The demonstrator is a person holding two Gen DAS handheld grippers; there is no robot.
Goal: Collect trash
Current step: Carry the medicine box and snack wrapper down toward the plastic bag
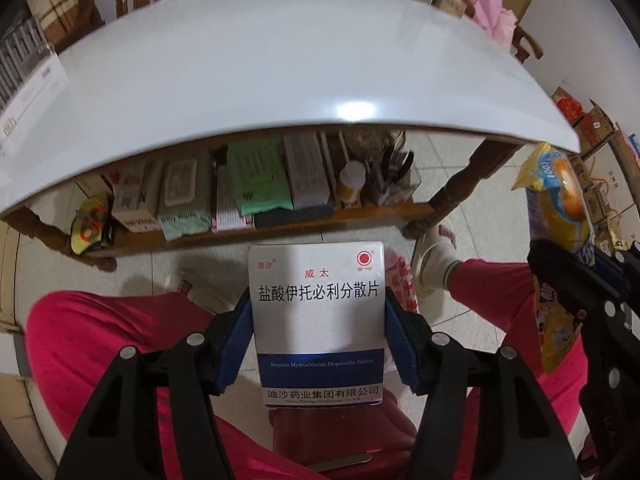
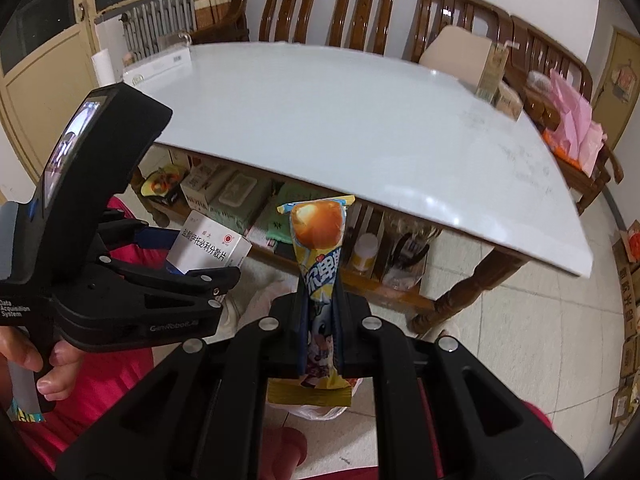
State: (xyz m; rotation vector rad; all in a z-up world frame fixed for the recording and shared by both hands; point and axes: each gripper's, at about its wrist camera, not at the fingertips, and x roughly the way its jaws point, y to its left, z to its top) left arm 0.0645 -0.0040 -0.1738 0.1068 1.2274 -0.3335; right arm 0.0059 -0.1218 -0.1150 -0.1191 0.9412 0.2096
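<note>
My left gripper [image 1: 318,344] is clamped on a white and blue medicine box [image 1: 318,312], its blue pads [image 1: 236,344] pressing the two narrow sides; the box stands upright between them, in the air in front of the near edge of the white table [image 1: 280,92]. My right gripper [image 2: 320,320] is fully closed on a yellow snack wrapper [image 2: 318,248], pinched at its waist, the printed top standing free above the jaws and the crimped tail hanging below. Both items are off the table and over my lap, in red trousers [image 1: 100,344]. A thin plastic bag [image 2: 316,412] shows just under the wrapper's tail; I take it for the trash bag, though most of it is hidden.

Risks, as I judge them: the wrapper is slick and light, so it may cling to a pad on release or drift past the bag's mouth. The box is held only by friction on smooth card; a tilt could let it slide out early. The two grippers are near each other and could knock together over the bag.
</note>
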